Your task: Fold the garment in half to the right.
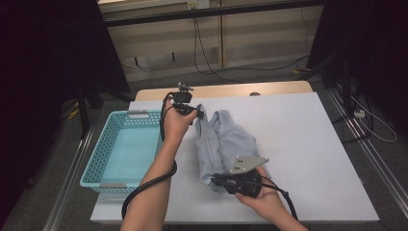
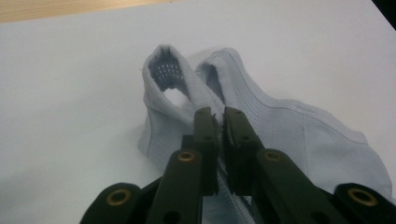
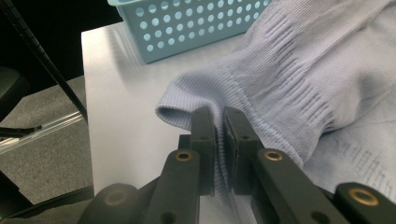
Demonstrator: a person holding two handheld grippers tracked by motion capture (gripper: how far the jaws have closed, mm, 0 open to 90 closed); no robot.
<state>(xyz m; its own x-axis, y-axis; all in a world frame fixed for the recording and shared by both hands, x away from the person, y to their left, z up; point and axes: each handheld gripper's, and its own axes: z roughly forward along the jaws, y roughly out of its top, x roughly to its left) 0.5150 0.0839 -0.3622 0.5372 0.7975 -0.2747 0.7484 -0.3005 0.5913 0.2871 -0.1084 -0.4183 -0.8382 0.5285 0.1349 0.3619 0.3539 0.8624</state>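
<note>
White table (image 1: pixel 308 144), both tools pinching garment (image 1: pixel 226 139) edges

One garment (image 1: pixel 226 144), one basket (image 1: pixel 126 149), two hand-held grippers.

Right gripper (image 3: pixel 219 119) jaws pinched tight on ribbed hem of pale blue garment (image 3: pixel 299 79), fabric caught between black pads. Garment lies bunched on white table (image 3: pixel 121 121), spreading right and up from jaws. Turquoise perforated basket (image 3: pixel 187 23) beyond garment, near its upper left edge. Grey floor (image 3: pixel 42 154) left of table.
</note>
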